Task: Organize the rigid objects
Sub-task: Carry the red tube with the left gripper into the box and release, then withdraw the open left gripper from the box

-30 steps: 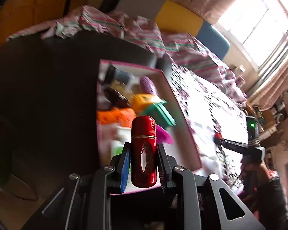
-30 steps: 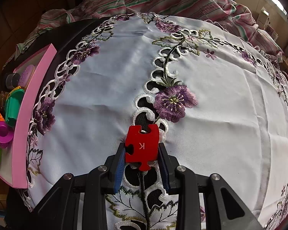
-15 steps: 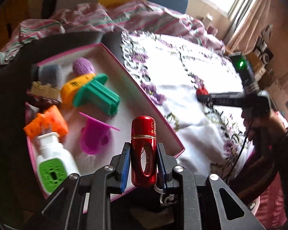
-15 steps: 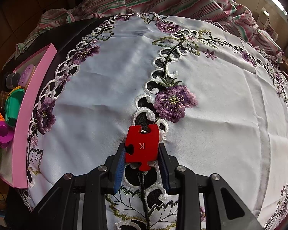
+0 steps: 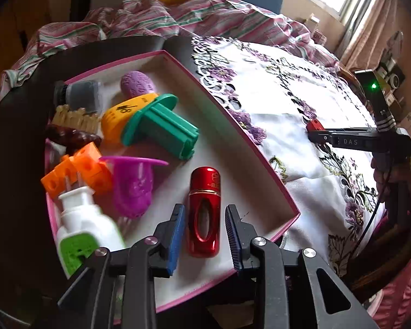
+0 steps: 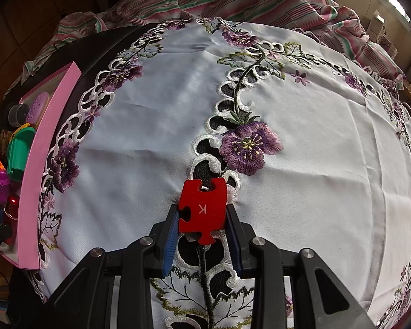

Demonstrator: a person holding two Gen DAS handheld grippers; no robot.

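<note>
Left gripper (image 5: pixel 205 231) opening around glossy red metal capsule (image 5: pixel 204 211) lying in pink-rimmed cardboard tray (image 5: pixel 263 161) (could roll), right gripper (image 6: pixel 201 224) clamped on red K-marked puzzle piece (image 6: pixel 202 210) over embroidered tablecloth (image 6: pixel 315 164).

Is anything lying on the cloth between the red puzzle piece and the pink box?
Nothing visible. The red puzzle piece, gripped by the right gripper, has bare embroidered tablecloth up to the pink box; only the box's raised wall must be cleared.
</note>
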